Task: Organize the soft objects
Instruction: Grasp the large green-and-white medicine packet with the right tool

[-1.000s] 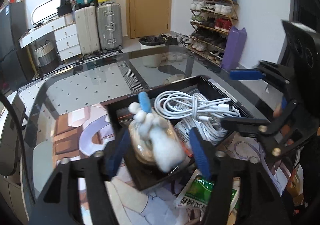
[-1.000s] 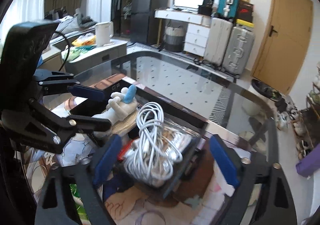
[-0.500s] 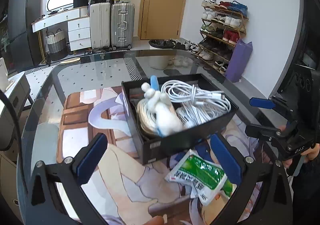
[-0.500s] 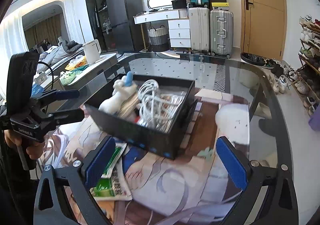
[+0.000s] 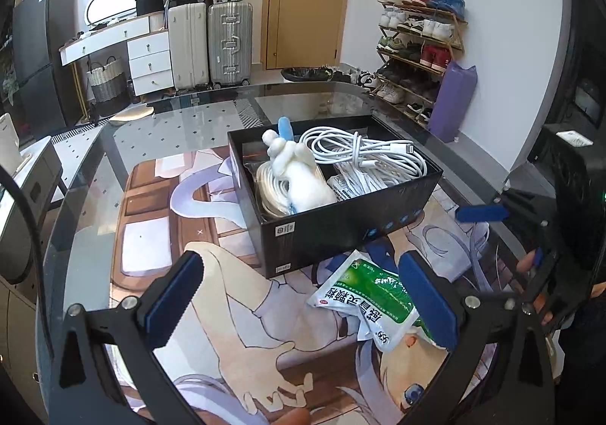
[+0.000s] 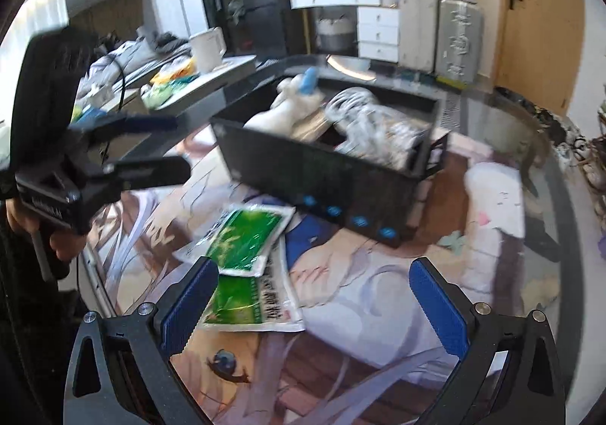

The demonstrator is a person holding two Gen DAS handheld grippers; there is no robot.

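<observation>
A black box (image 5: 341, 232) stands on the printed mat. Inside it lie a white plush toy (image 5: 299, 175) with a blue tip and coils of white cable (image 5: 363, 152). My left gripper (image 5: 301, 302) is open wide and empty, a short way in front of the box. A green and white sachet (image 5: 367, 296) lies by its right finger. In the right wrist view my right gripper (image 6: 314, 305) is open and empty, low over the mat. Two green sachets (image 6: 246, 235) lie by its left finger, in front of the box (image 6: 322, 175). The left gripper (image 6: 163, 145) shows at the left.
The mat (image 5: 235, 296) covers a glass table whose rounded edge (image 5: 75, 175) runs along the left. A counter with a white kettle (image 6: 206, 48) stands beyond the table. Suitcases (image 5: 210, 42), a door and a shoe rack (image 5: 420, 42) line the far walls.
My left gripper opened, left the plush toy in the box and backed away from it. My right gripper pulled back from the cables and sank toward the sachets.
</observation>
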